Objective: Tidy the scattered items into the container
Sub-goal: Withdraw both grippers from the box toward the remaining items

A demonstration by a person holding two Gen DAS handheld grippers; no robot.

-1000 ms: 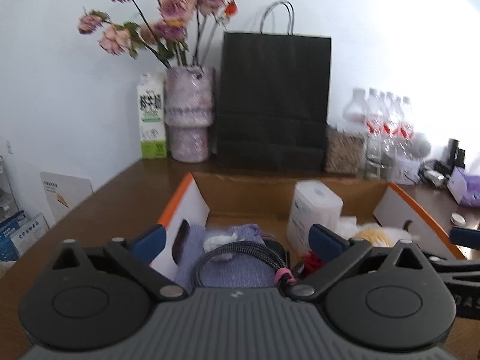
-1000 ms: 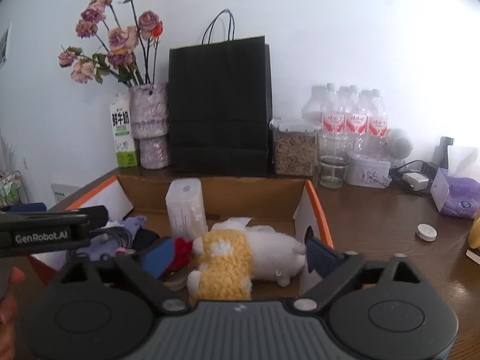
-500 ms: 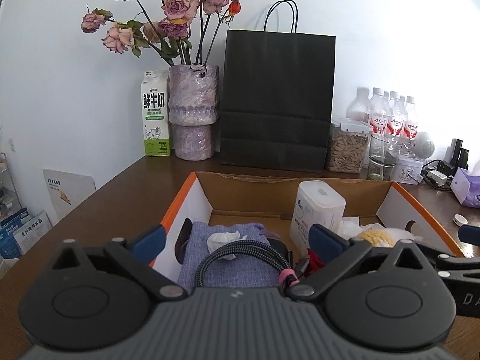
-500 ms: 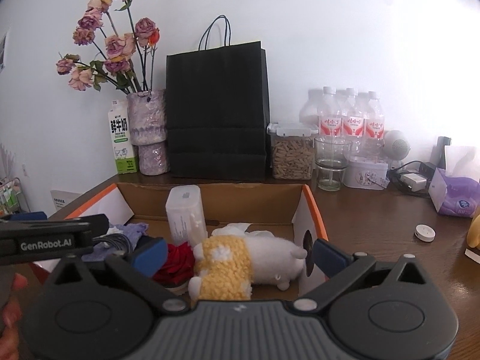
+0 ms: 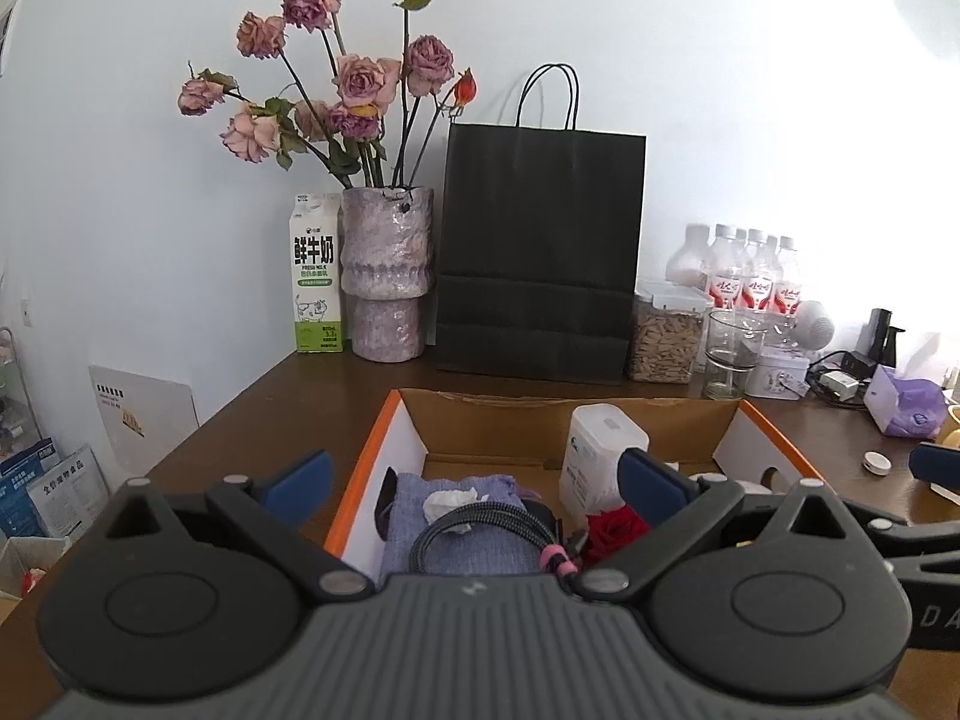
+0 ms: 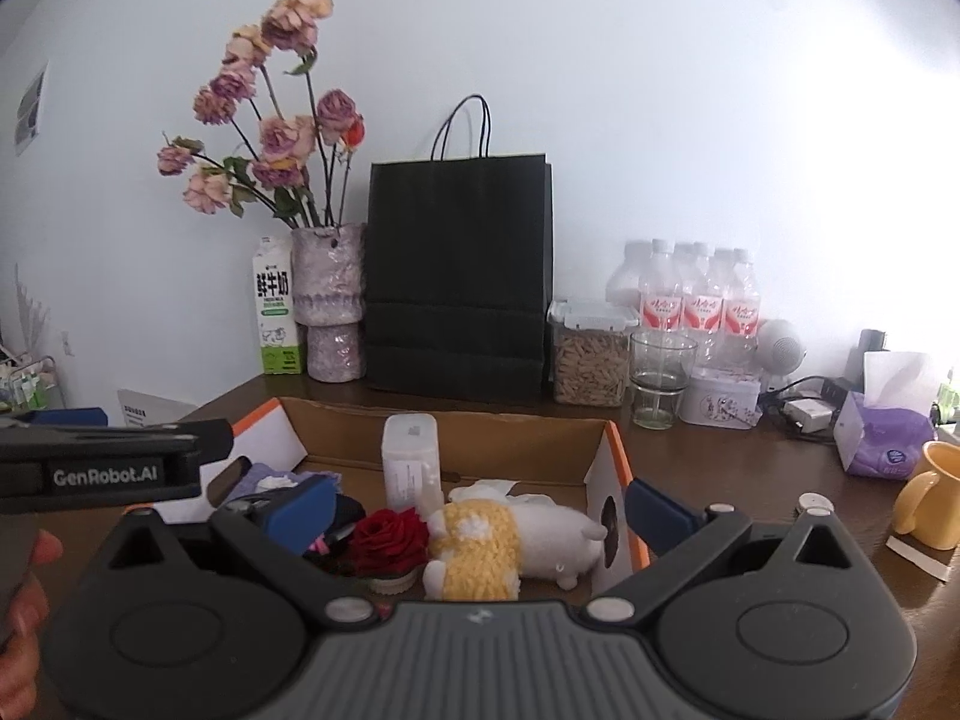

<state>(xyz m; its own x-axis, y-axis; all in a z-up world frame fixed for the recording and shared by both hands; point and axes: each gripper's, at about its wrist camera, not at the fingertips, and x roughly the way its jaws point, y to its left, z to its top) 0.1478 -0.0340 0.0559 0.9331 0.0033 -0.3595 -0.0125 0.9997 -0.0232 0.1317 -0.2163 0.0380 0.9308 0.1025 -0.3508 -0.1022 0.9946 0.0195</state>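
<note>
An open cardboard box with orange edges (image 5: pixel 390 420) (image 6: pixel 618 450) sits on the brown table. In it lie a lilac cloth (image 5: pixel 456 546), a coiled black cable (image 5: pixel 480 525), a white canister (image 5: pixel 600 450) (image 6: pixel 411 459), a red rose (image 6: pixel 387 540) (image 5: pixel 615 528) and a yellow-and-white plush toy (image 6: pixel 510 537). My left gripper (image 5: pixel 474 474) is open and empty above the box's left half. My right gripper (image 6: pixel 480 504) is open and empty above the box's right half.
Along the wall stand a milk carton (image 5: pixel 315 282), a vase of dried roses (image 5: pixel 387 276), a black paper bag (image 5: pixel 540 252), a grain jar (image 6: pixel 591 354), a glass (image 6: pixel 660 378) and water bottles (image 6: pixel 696 300). A tissue pack (image 6: pixel 882 438), yellow mug (image 6: pixel 936 495) and small white cap (image 5: pixel 876 462) lie right.
Both grippers have lifted and drawn back from the box, so more of the wall and the flowers shows. The box contents have stayed in place.
</note>
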